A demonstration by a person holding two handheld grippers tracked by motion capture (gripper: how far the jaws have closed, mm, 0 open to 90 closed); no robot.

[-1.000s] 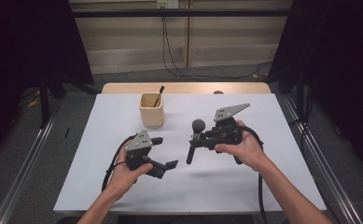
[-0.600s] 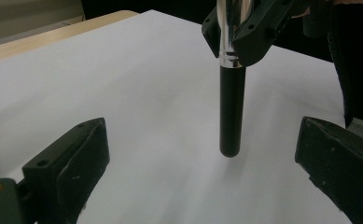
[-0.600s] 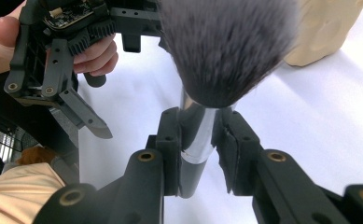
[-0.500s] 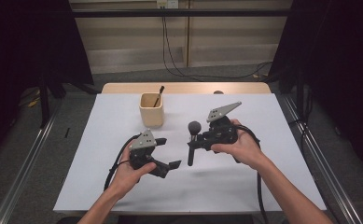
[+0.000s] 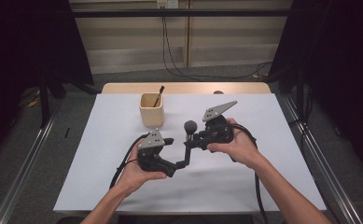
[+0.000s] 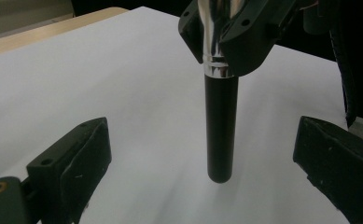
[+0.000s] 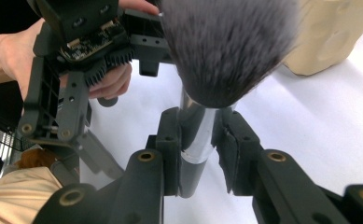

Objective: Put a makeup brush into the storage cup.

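A makeup brush with a dark bristle head (image 5: 190, 126), silver ferrule and black handle (image 6: 221, 130) stands nearly upright above the white table. My right gripper (image 5: 191, 142) is shut on the ferrule (image 7: 195, 140), pads pressing both sides, with the bristles (image 7: 226, 46) just above its jaws. My left gripper (image 5: 181, 163) is open. Its two jaws stand wide apart on either side of the handle's lower end without touching it, as the left gripper view shows. The right gripper's jaws (image 6: 235, 32) clamp the brush at the top of that view.
A light wooden cup (image 5: 151, 109) with a thin brush (image 5: 159, 95) leaning in it stands behind the grippers; the cup (image 7: 328, 37) is also at the upper right of the right gripper view. White sheet (image 5: 272, 186) covers the table; cables trail toward the near edge.
The right gripper with the brush has drifted a little to the left, toward the left gripper. The left gripper has stayed almost still with its jaws open.
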